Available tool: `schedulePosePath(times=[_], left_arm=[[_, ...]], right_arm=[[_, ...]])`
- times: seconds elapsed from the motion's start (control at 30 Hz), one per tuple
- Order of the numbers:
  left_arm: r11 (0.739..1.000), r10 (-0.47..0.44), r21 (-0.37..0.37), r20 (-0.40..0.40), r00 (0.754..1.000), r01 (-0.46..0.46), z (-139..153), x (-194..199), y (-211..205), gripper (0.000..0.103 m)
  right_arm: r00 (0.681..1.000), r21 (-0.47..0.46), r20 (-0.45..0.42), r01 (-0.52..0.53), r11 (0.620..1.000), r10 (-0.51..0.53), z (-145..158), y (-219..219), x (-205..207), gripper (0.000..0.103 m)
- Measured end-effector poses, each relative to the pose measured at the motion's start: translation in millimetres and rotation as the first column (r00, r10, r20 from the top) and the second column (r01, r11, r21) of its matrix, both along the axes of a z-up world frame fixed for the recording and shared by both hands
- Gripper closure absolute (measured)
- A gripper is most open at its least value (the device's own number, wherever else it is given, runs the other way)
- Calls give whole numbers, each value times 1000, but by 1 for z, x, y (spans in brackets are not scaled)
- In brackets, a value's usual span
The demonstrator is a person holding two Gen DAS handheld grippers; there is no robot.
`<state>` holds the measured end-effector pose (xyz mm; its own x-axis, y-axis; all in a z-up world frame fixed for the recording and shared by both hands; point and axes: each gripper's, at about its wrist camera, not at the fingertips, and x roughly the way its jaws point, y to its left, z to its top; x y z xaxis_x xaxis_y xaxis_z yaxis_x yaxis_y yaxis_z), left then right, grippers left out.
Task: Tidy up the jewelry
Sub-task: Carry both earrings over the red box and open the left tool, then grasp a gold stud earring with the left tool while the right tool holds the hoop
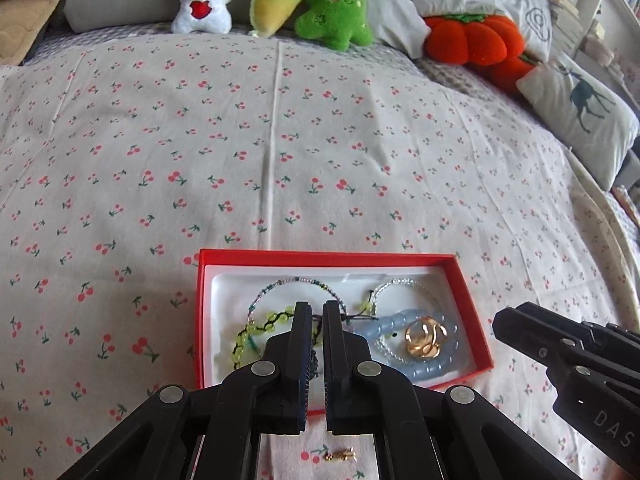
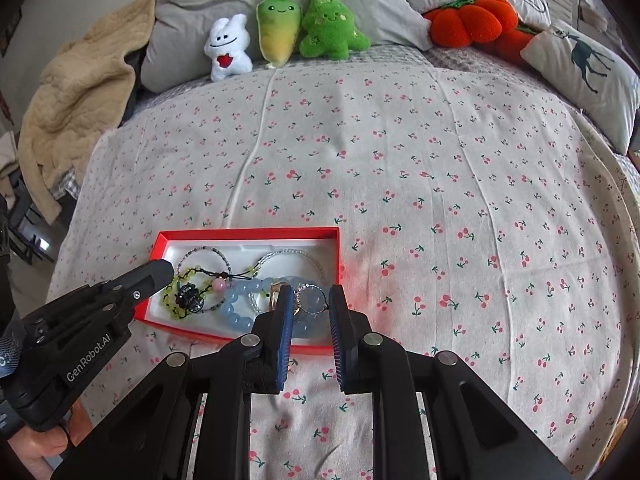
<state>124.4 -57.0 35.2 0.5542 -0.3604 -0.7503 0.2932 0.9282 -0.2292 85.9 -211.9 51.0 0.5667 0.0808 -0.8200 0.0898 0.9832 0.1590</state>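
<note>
Left wrist view: left gripper [image 1: 317, 312] hangs over the red box [image 1: 472, 312] on the cherry sheet [image 1: 280, 140], jaws narrow, a thin gap showing, nothing seen between them. In the box: green bracelet [image 1: 260, 322], blue beads [image 1: 400, 320], gold rings [image 1: 426, 338], clear bead loop [image 1: 404, 286]. A small gold earring [image 1: 340, 456] lies on the sheet outside the box, right under the gripper body. Right gripper [image 1: 502, 326] shows at the box's right edge; can't tell its jaw state from here.

Right wrist view: right gripper [image 2: 308, 300] is partly open over the box's right end, a thin ring w/ stones [image 2: 310, 300] spanning between the pads. Touching or just held loosely? Can't tell. Left gripper [image 2: 170, 268] tip sits at the box's [image 2: 240, 232] left end, near a dark hair clip [image 2: 188, 295].

Risks, as I judge: the ring could slip off the pads if contact is light, landing on the sheet or tangling in the beads. The earring is easy to miss, hidden under the left gripper.

Diffs btw views: only the left view shows the earring; only the right view shows the ring between pads, the clip, a pink bead [image 2: 219, 285].
</note>
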Motion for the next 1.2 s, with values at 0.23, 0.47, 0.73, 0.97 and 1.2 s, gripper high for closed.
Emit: schedulePosePath(times=[0.23,0.47,0.73,0.97,1.2], left_arm=[[998,-24,62,32,999,22,-13,12,-14,102],[996,-17,86,42,999,13,-18,17,-18,98],[994,-17,106,30,999,14,-6,8,-12,85],[991,-44,127,-56,997,51,-5,-15,8,48],[987,-111,105,-116,987,124,-13,-35,26,48]], right_arm=[[1000,13,-11,-2,1000,2,-10,-8,11,84],[1000,12,-28,-13,1000,13,-19,-6,20,84],[1000,16,-20,-16,1000,17,-14,-7,18,84],[999,10,-10,-31,999,31,-5,-7,7,84],[999,29,-35,-37,999,38,-10,-15,-1,84]])
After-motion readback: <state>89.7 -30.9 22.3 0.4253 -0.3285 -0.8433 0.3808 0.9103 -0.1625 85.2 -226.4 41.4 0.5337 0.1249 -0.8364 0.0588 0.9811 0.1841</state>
